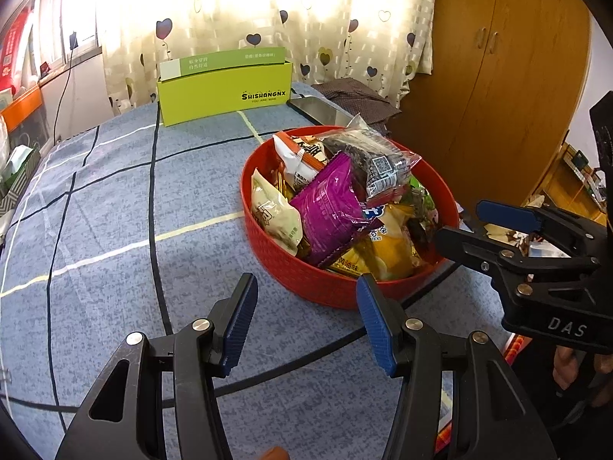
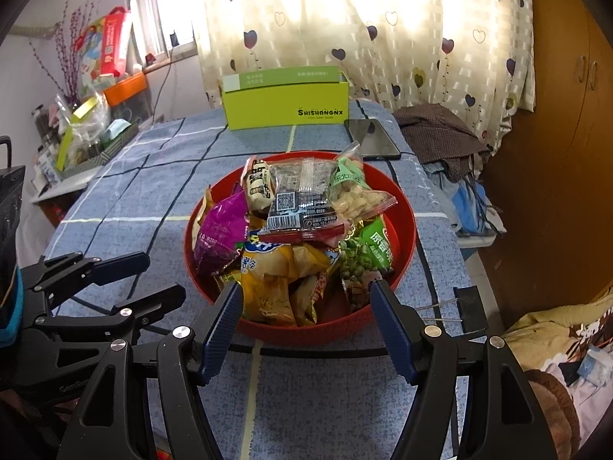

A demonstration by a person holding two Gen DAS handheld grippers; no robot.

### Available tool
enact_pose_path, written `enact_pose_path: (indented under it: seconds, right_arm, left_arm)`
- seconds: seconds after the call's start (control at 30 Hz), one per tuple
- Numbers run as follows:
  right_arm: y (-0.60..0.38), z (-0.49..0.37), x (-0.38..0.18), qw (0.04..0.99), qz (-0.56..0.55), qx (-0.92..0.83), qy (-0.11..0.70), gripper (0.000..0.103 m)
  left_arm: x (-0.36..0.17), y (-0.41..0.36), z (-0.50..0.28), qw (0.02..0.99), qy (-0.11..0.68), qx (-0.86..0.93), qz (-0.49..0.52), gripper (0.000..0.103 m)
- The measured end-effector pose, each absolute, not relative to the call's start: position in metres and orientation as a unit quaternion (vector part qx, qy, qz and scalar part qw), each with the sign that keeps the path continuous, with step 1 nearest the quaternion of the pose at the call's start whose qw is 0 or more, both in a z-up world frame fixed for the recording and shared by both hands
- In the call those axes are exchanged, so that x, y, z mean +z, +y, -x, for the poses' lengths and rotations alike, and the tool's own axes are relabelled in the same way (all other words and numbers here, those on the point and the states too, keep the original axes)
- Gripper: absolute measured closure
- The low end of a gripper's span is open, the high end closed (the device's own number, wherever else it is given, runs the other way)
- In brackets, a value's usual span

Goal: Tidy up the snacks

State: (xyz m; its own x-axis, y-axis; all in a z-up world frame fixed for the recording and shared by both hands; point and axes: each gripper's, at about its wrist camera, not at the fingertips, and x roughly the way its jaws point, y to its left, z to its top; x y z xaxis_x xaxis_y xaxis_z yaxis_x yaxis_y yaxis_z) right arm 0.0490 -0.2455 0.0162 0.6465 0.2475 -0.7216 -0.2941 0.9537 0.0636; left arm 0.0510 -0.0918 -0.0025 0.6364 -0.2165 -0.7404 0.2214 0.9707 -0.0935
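Bare tabletop (image 1: 115,211) lies left of the red basket (image 1: 291,272); a green box (image 1: 226,92) and phone (image 2: 371,140) block the far edge.

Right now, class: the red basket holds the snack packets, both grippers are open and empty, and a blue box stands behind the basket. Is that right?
One detail is wrong: the box is lime green, as the right wrist view shows. The red basket does hold the snack packets, and the left gripper and right gripper are open and empty.

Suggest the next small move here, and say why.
Probably ease the right tongs forward and down onto the clear dark packet topping the red basket. Both tongs stand open and empty; the green box waits behind.
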Motion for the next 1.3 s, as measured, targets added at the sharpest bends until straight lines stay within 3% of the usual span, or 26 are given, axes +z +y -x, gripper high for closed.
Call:
enact_pose_path:
  seconds: [1.3]
  right_arm:
    - [-0.2465, -0.0485, 0.0161, 0.910, 0.039, 0.133, 0.391, 0.035]
  left_arm:
    - [-0.0027, -0.0963, -0.0529, 0.905, 0.409, -0.114, -0.013, 0.048]
